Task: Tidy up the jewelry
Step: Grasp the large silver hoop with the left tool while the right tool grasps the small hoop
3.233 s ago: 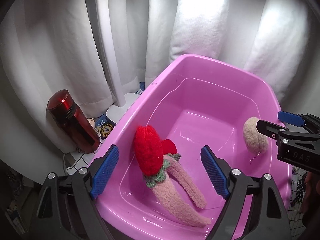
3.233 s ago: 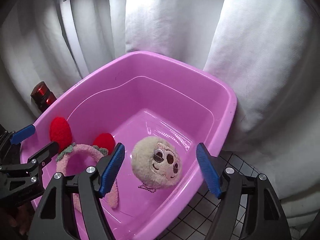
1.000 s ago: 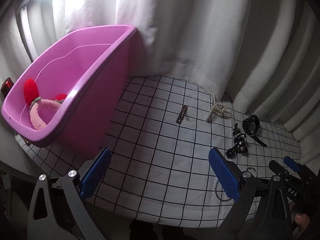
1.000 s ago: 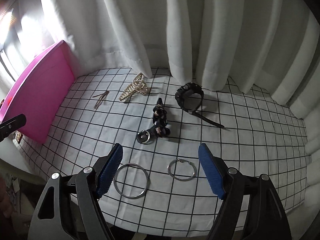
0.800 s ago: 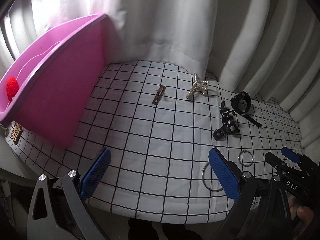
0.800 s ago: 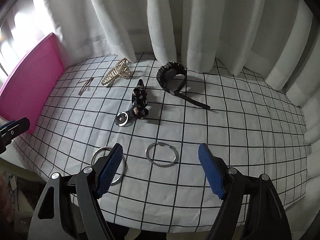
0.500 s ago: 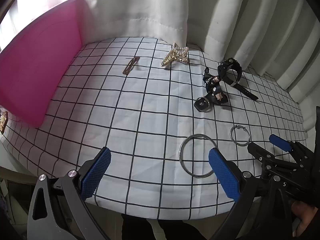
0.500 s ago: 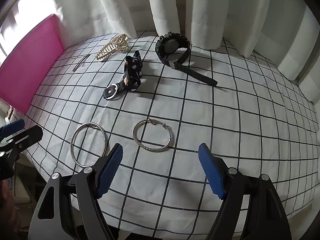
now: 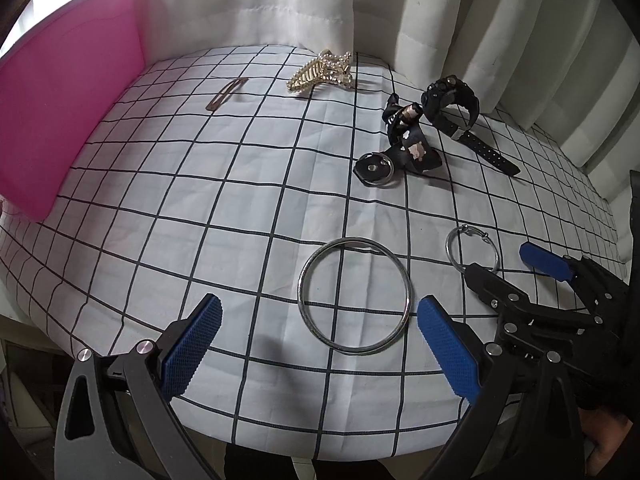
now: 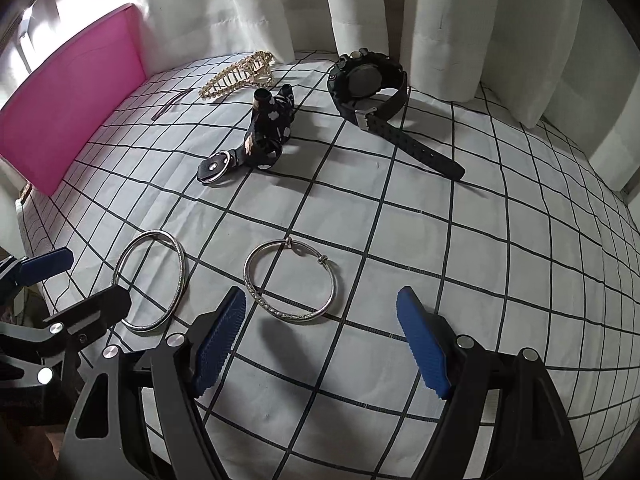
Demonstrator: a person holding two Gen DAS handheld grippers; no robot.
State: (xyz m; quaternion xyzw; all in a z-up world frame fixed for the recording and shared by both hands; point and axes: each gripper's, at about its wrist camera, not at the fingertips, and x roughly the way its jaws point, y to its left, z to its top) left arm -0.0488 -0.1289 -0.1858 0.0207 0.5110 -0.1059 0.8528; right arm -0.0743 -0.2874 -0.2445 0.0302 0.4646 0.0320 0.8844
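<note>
On the checked cloth lie a large plain silver bangle [image 9: 354,294] [image 10: 150,280] and a smaller clasped silver bracelet [image 10: 291,282] [image 9: 471,249]. Further back are a black patterned bow clip [image 9: 404,144] [image 10: 260,136], a black wristwatch [image 9: 456,104] [image 10: 370,84], a gold claw clip [image 9: 320,70] [image 10: 240,70] and a brown snap clip [image 9: 227,94]. My left gripper [image 9: 318,346] is open, just in front of the large bangle. My right gripper [image 10: 320,336] is open, just in front of the smaller bracelet. Both are empty.
A pink tub [image 9: 64,112] [image 10: 72,100] stands at the left edge of the table. White curtains [image 9: 400,12] hang close behind the jewelry. The cloth's front edge [image 9: 320,440] drops off just below the grippers.
Both grippers have swung right from the pink tub to the jewelry, then moved forward and lower toward the two silver rings. Both stayed open.
</note>
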